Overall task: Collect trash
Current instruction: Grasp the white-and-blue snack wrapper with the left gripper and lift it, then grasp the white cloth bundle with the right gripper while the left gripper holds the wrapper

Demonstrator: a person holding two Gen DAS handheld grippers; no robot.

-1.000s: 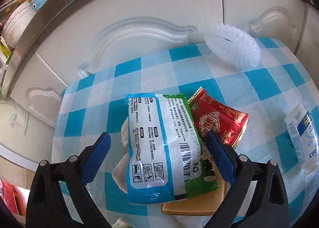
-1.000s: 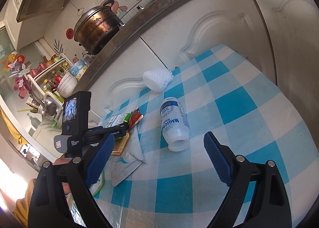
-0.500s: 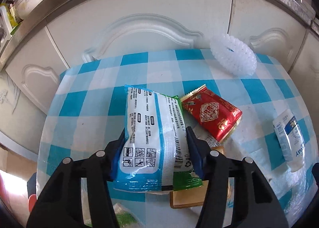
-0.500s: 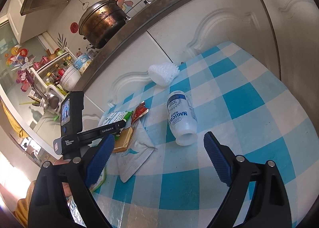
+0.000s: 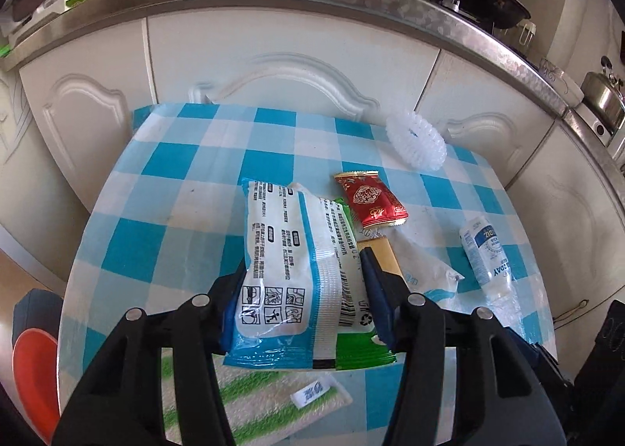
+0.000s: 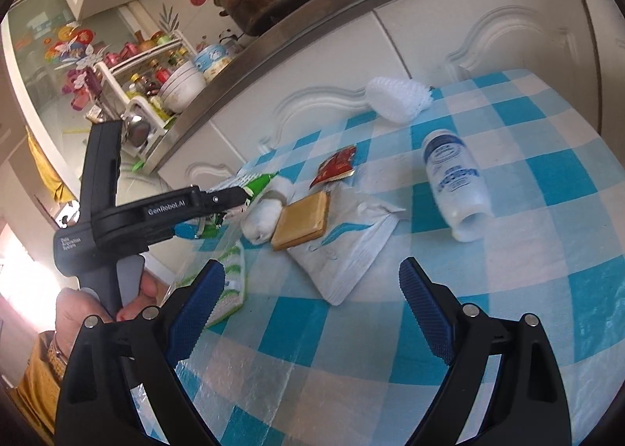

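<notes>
Snack wrapper [image 5: 297, 270], white, blue and green, sits pinched between the blue pads of the left gripper [image 5: 302, 297], whose jaws have just been closing on it, above the blue-checked table [image 5: 172, 235]. Red sachet [image 5: 371, 200], tan packet [image 6: 302, 219] and white bottle [image 6: 455, 182] lie just beyond. Right gripper [image 6: 312, 313] hangs wide apart, holding nothing.

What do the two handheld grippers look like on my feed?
Both are black plastic with silver rivets and ribbed blue pads: left gripper, right gripper. The right view shows white "GenRobot.AI" lettering on the left unit's side, a grey trigger, and a yellow sleeve.
</notes>
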